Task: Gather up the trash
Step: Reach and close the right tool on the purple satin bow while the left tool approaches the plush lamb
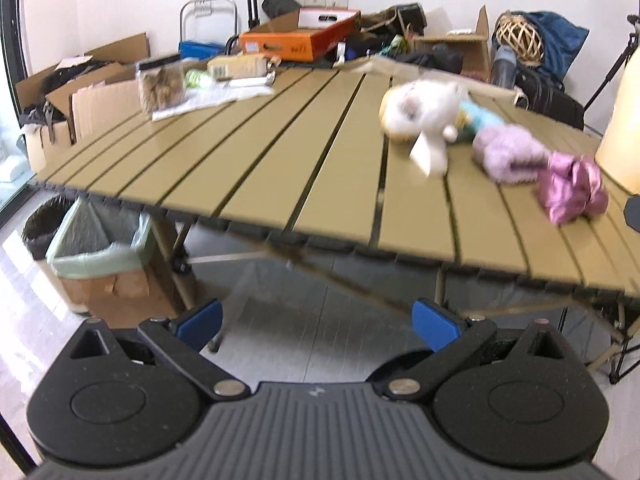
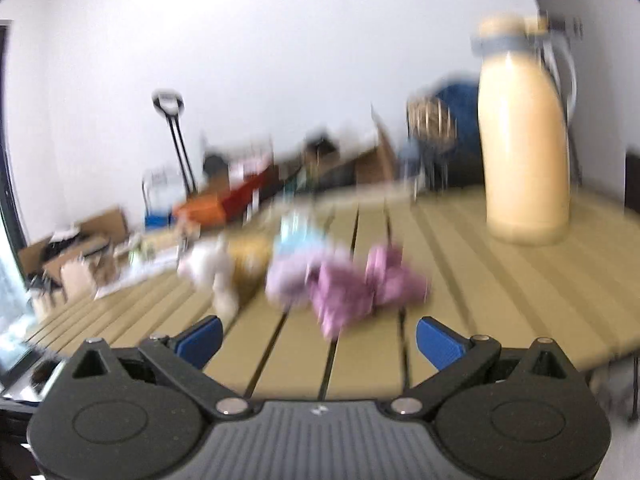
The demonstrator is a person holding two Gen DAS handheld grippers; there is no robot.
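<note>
A crumpled pink wrapper (image 1: pixel 572 186) lies on the slatted tan table (image 1: pixel 260 168) at the right, next to a lilac plush (image 1: pixel 508 154) and a white plush toy (image 1: pixel 420 116). A bin with a pale green liner (image 1: pixel 96 244) stands on the floor under the table's left end. My left gripper (image 1: pixel 318 326) is open and empty, below the table's front edge. In the blurred right wrist view the pink wrapper (image 2: pixel 360 288) lies just beyond my open, empty right gripper (image 2: pixel 320 342), which is over the table's near edge.
A cream thermos (image 2: pixel 524 136) stands at the table's right. A jar of snacks (image 1: pixel 160 84), a packet and white paper (image 1: pixel 208 98) lie at the far left. Cardboard boxes (image 1: pixel 92 92), an orange box (image 1: pixel 296 38) and bags crowd behind the table. A black mesh basket (image 1: pixel 44 220) stands beside the bin.
</note>
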